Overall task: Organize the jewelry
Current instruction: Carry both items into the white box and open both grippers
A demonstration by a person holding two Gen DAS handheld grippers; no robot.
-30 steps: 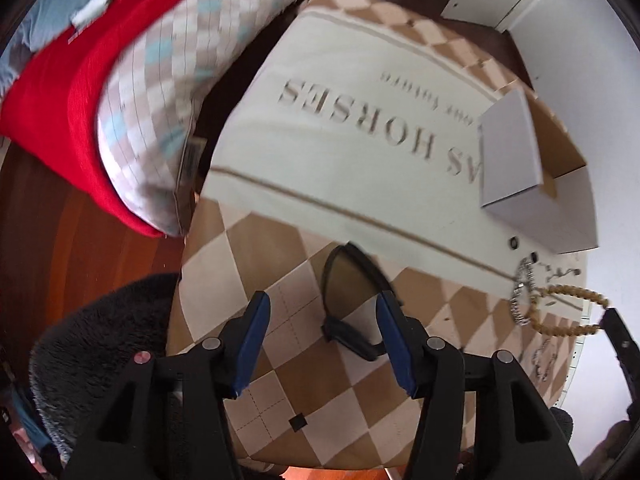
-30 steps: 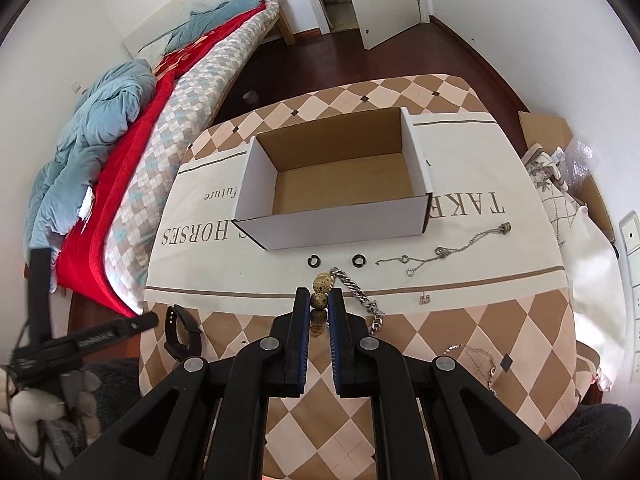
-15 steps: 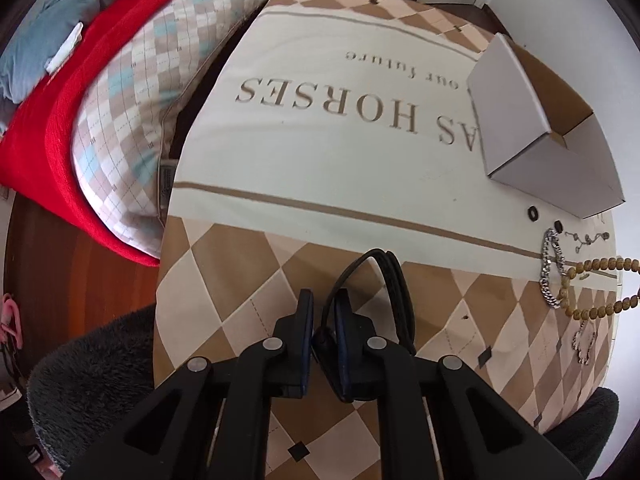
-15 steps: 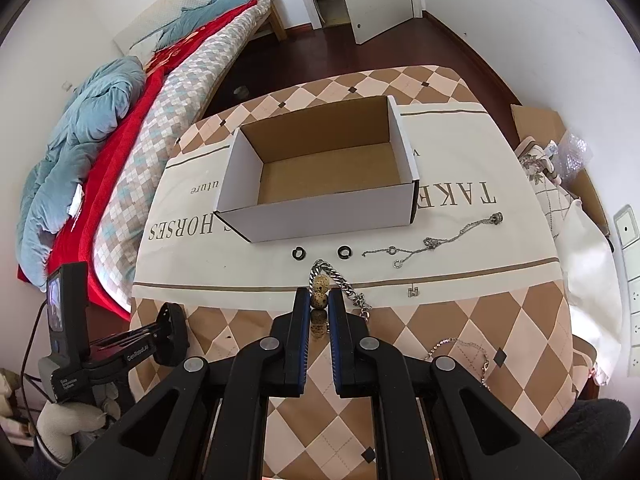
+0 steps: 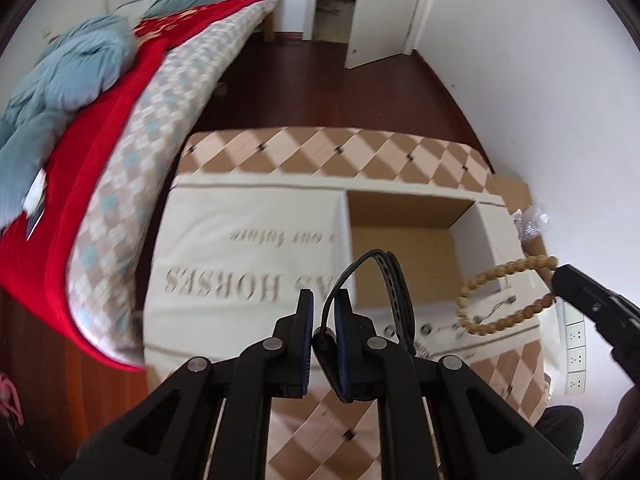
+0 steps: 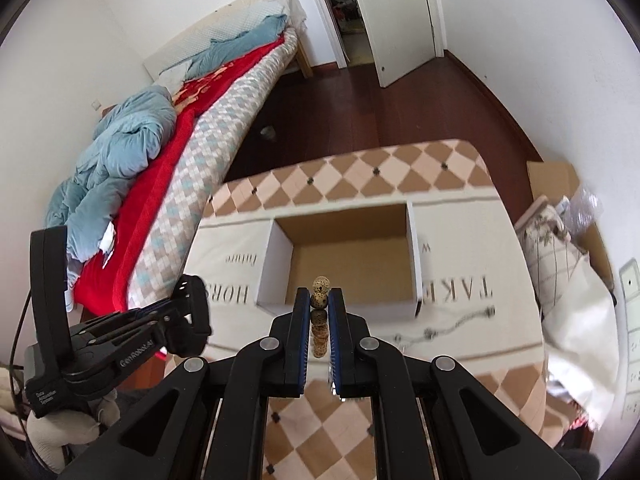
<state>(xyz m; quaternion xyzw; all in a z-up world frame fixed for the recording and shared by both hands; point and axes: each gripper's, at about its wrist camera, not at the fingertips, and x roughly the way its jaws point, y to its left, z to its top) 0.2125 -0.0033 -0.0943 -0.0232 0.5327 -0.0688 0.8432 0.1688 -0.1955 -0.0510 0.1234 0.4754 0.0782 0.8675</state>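
Note:
My left gripper point(image 5: 323, 312) is shut on a black wristband point(image 5: 390, 280) and holds it above the table, in front of the open cardboard box point(image 5: 404, 240). My right gripper point(image 6: 320, 308) is shut on a wooden bead bracelet point(image 6: 320, 300), lifted in front of the same box point(image 6: 348, 256). The bead bracelet point(image 5: 504, 296) hangs as a loop from the right gripper at the right of the left wrist view. The left gripper with the wristband point(image 6: 192, 312) shows at the left of the right wrist view.
A thin silver chain point(image 6: 452, 326) and small pieces lie on the tablecloth point(image 6: 460, 360) before the box. A bed point(image 6: 180, 152) with red and blue bedding stands left of the table. Bags point(image 6: 560, 248) sit at the right wall.
My left gripper closed on the black wristband and lifted it toward the box. My right gripper raised the bead bracelet off the table toward the box.

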